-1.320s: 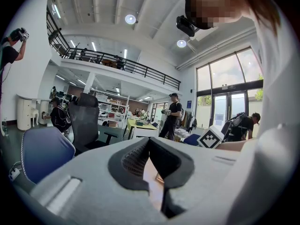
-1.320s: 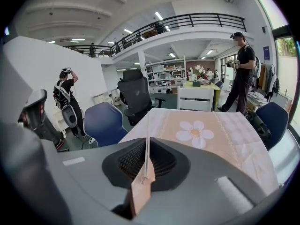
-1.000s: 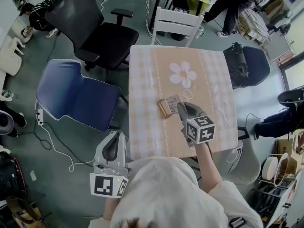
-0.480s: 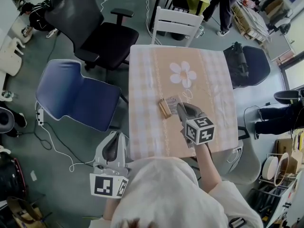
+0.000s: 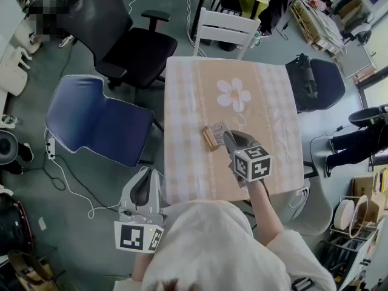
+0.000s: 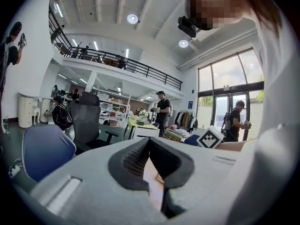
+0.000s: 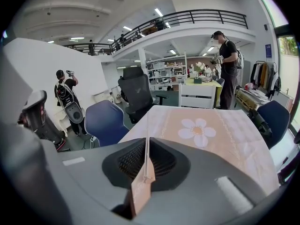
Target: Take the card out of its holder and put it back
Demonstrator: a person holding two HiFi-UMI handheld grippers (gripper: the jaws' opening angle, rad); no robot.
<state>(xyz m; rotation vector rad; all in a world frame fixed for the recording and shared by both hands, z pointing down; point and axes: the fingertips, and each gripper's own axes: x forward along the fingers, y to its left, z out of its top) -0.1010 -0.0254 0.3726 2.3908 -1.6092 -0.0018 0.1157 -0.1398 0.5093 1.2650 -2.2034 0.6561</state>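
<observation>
On the pink checked table [image 5: 267, 108], a small brown card holder [image 5: 210, 139] lies near the middle. My right gripper [image 5: 229, 137] sits just to its right, shut on the pale card [image 5: 218, 130], which is held over the holder's right side. The right gripper view shows the card [image 7: 142, 196] edge-on, pinched between the dark pads of the right gripper [image 7: 147, 142]. Whether the card still touches the holder I cannot tell. My left gripper [image 5: 147, 173] hangs off the table's near left corner. Its jaws meet at the tips of the left gripper [image 6: 149, 139], with nothing between them.
A blue chair [image 5: 97, 120] stands left of the table, a black office chair [image 5: 121, 35] behind it, a white chair [image 5: 225, 32] at the far edge and a dark chair with a bag [image 5: 315, 80] on the right. People stand further back.
My right gripper and the card have shifted very slightly toward the far left, over the holder. The left gripper has stayed put. People in the background have walked on.
</observation>
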